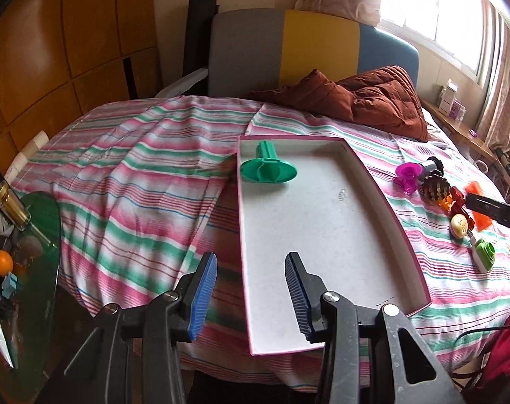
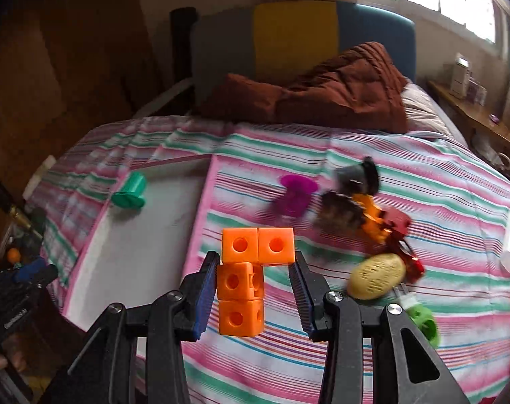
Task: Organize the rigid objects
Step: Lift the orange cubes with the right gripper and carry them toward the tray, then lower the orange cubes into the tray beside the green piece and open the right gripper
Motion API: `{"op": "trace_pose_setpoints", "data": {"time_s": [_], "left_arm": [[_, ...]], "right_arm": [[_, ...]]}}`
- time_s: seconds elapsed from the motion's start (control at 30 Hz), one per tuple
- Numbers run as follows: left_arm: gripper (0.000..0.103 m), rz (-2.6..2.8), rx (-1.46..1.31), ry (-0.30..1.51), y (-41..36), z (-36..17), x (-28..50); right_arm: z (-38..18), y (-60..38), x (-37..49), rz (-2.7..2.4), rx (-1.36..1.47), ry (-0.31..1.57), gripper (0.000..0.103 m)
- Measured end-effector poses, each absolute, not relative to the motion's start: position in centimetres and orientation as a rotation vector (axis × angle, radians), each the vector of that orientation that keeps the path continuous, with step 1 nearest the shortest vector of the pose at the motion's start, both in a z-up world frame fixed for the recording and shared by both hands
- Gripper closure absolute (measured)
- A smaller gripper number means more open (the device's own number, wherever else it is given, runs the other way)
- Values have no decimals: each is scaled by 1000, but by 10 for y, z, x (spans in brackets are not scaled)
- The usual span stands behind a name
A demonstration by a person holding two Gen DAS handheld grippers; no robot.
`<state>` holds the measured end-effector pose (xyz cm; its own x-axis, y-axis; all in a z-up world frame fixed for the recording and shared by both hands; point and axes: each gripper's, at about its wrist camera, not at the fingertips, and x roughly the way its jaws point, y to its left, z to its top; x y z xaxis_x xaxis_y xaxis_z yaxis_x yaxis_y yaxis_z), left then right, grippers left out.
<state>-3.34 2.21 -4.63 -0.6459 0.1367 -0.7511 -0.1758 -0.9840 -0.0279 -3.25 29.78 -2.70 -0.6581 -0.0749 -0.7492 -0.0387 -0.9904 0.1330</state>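
Note:
A white tray with a pink rim point(image 1: 383, 198) lies on the striped bed and holds a green plastic stamp point(image 1: 267, 168). My left gripper point(image 1: 251, 289) is open and empty over the tray's near left edge. My right gripper point(image 2: 255, 289) is shut on an orange block piece point(image 2: 245, 282) made of linked cubes, held above the bedspread just right of the tray point(image 2: 201, 202). The green stamp point(image 2: 130, 192) shows in the tray's far corner. Loose toys lie to the right: a magenta stamp point(image 2: 295, 195), a beige oval point(image 2: 377, 276), red and orange pieces point(image 2: 386, 225).
A brown quilt point(image 1: 366, 97) lies at the head of the bed before a grey, yellow and blue headboard point(image 1: 315, 43). A green glass side table point(image 1: 36, 269) with clutter stands at the left. A green-and-white piece point(image 1: 483, 252) lies near the bed's right edge.

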Motion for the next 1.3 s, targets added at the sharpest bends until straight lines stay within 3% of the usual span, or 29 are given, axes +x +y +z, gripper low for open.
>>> {"op": "trace_pose_setpoints", "data": {"time_s": [0.6,1.13,1.3], "left_arm": [[61,2762,-1271,-7,-15,-51,-36],[61,2782,-1289,-36,-31,-54,-38],[61,2788,-1291,-37,-33,-54,-36]], "right_arm": [[-83,142,-127,-2530,1435,-164,60],[-97,108,-170,-2530,1474,-155,59],[-95,110,-168,-2536,1446,-186,48]]}}
